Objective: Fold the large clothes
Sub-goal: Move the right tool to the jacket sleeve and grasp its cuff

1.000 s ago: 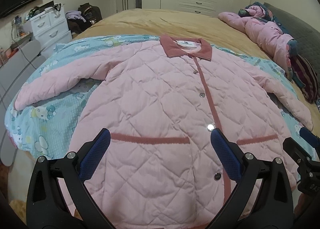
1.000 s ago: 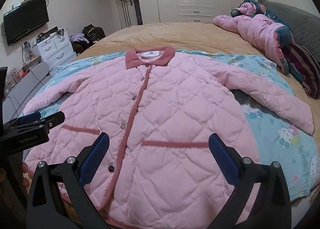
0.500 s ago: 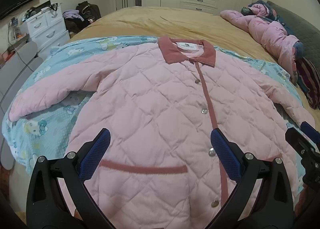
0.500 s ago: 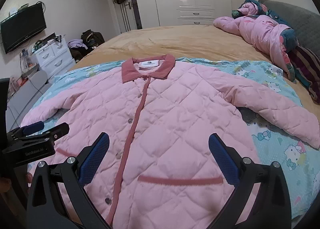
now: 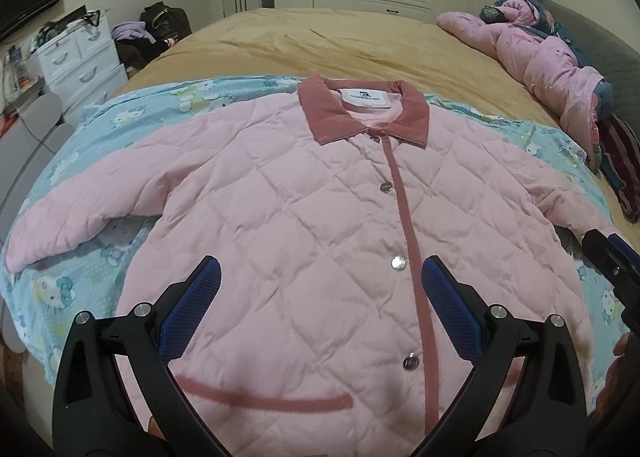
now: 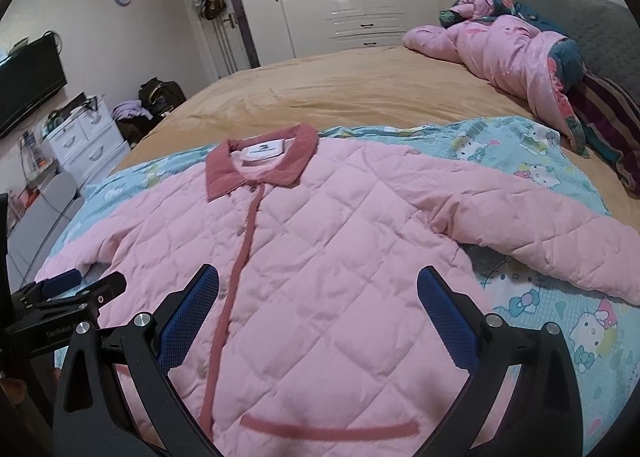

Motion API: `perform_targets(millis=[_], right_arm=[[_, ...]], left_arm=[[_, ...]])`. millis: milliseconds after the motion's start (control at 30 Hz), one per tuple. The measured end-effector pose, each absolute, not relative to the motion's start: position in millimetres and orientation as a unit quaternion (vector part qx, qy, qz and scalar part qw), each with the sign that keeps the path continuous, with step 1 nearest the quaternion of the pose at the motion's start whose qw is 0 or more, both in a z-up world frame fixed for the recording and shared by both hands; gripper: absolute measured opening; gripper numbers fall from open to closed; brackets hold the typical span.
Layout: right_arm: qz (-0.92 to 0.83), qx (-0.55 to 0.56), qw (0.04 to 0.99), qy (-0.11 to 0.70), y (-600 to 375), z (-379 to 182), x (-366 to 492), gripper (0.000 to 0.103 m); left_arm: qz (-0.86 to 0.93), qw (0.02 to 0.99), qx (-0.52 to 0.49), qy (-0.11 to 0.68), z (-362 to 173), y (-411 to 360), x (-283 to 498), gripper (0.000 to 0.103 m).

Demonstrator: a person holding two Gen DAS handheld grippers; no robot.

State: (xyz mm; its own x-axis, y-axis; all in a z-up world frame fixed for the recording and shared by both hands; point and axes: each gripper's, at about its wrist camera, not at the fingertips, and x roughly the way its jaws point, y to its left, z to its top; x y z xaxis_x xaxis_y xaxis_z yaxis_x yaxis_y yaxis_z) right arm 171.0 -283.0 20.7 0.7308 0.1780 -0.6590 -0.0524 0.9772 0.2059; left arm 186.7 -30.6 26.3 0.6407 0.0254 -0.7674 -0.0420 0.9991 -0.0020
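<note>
I've pushed both tools forward over the pink jacket (image 5: 320, 217), which lies flat on the bed (image 5: 340, 41). Left tool (image 5: 320, 289) and right tool (image 6: 318, 289) hang released, grasping nothing; sleeves come next, I judge.

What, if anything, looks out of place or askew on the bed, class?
Little stands out. The pink jacket lies flat, buttoned, sleeves spread on the cartoon-print sheet. Only the crumpled pink quilt by the grey headboard looks untidy.
</note>
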Motion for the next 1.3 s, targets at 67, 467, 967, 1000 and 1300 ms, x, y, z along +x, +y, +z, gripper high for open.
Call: perform_targets(millis=[67,467,967,1000,1300], right_arm=[[0.053,0.094,0.925,0.364,-290,19,177,0.099],[-0.041,0.171,0.909,0.378,-373,-3,214,0.099],[-0.177,0.277,0.858,0.394,-495,-54,197,0.099],[-0.182,0.282,0.855,0.396,-499,-57,196,0.099],[-0.238,0.403,0.795,0.386,-568,-92,185,0.099]], left_arm=[[0.015,0.904,-0.011,0.427,25,-33,196,0.094],[-0.012,0.895,-0.005,0.445,13,-60,250,0.094],[-0.033,0.869,0.007,0.494,-27,-90,301,0.094],[-0.036,0.867,0.006,0.498,-30,-92,304,0.094],[-0.041,0.865,0.032,0.499,-49,-113,318,0.094]])
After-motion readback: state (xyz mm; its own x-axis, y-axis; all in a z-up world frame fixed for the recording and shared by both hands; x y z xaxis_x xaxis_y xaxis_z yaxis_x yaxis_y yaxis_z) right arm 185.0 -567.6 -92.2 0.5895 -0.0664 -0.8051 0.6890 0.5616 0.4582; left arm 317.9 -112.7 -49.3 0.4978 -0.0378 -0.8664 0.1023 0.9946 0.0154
